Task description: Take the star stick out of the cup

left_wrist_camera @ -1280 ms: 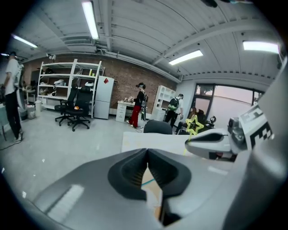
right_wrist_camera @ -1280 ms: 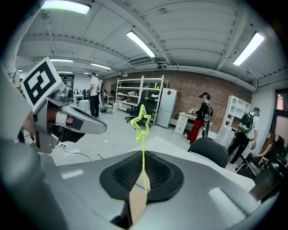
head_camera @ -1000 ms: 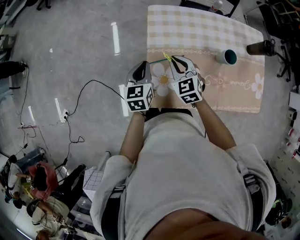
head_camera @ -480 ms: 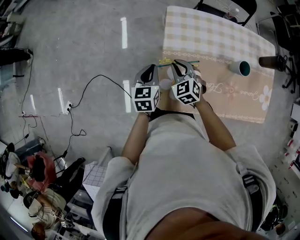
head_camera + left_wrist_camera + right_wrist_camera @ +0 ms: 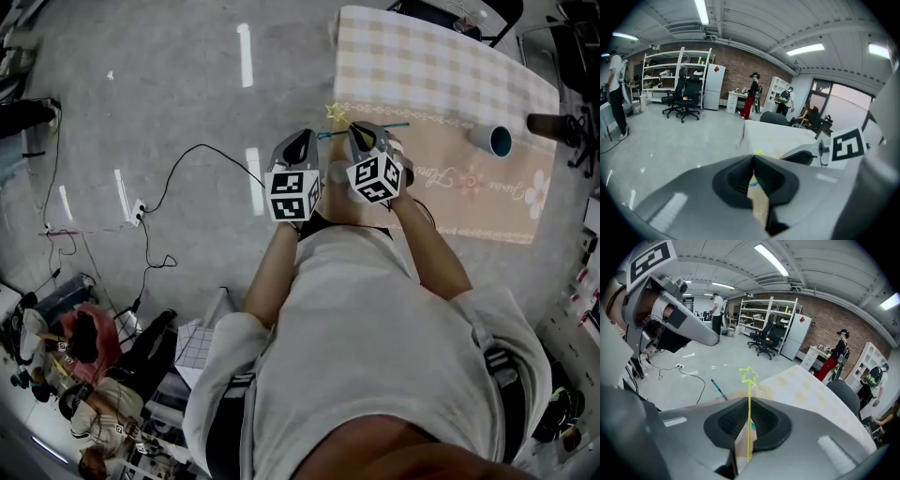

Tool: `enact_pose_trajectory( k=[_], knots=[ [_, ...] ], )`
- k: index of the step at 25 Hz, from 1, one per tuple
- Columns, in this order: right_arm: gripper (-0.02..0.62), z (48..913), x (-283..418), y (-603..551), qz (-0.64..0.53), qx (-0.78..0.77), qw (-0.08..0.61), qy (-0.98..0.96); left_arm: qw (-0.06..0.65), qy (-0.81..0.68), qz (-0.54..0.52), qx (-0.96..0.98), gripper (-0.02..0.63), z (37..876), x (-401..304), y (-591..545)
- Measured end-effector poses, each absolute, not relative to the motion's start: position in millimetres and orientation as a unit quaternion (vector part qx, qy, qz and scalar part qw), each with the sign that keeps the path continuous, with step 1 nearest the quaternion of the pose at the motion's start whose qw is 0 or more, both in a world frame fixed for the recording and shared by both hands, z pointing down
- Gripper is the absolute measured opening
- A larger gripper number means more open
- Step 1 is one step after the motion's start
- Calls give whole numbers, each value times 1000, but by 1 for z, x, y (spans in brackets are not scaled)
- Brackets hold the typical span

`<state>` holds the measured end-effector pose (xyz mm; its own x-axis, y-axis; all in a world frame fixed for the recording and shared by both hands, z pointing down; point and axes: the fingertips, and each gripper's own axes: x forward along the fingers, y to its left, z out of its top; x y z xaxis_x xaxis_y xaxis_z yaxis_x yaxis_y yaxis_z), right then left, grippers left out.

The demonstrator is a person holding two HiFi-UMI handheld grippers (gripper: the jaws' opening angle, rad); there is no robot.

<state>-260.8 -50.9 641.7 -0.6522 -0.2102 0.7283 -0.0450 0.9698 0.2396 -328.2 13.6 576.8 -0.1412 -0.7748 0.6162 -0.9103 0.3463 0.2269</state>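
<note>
Since a second ago the bench [image 5: 422, 66] and the cup [image 5: 492, 141] have slid toward the right of the head view. The two grippers now sit at the bench's near left corner, no longer over the daisy print they covered before.

The cup is white outside and teal inside, its mouth turned partly toward the camera. It rests on the beige band of the cloth near the bench's right edge. Whether it stands or lies tipped I cannot tell.

The star stick [image 5: 749, 413] is out of the cup and well apart from it, held in the right gripper [image 5: 357, 127]. Its jaws have just been closing and now pinch the thin yellow-green shaft between the pads. The shaft stands up from the jaws, with the outlined star at its top. In the head view the star shows just past the bench's left edge, over the grey floor [image 5: 169, 94].

A teal stick [image 5: 380, 127] runs crosswise just beyond the gripper tips; what carries it I cannot tell.

The left gripper [image 5: 302, 139] is just beside the right one, its jaws drawn together at the tips with nothing between them.

Each gripper's cube bears black-and-white square markers. A cursive line is printed on the cloth beside a flower, too small to read.
</note>
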Motion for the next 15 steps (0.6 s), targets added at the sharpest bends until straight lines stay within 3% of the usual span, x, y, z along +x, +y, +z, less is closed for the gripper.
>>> enact_pose_trajectory(
  k=[15],
  knots=[
    [55, 638, -263, -58, -54, 84, 382, -919, 324, -734, 113, 586, 3, 570, -313, 5]
  ],
)
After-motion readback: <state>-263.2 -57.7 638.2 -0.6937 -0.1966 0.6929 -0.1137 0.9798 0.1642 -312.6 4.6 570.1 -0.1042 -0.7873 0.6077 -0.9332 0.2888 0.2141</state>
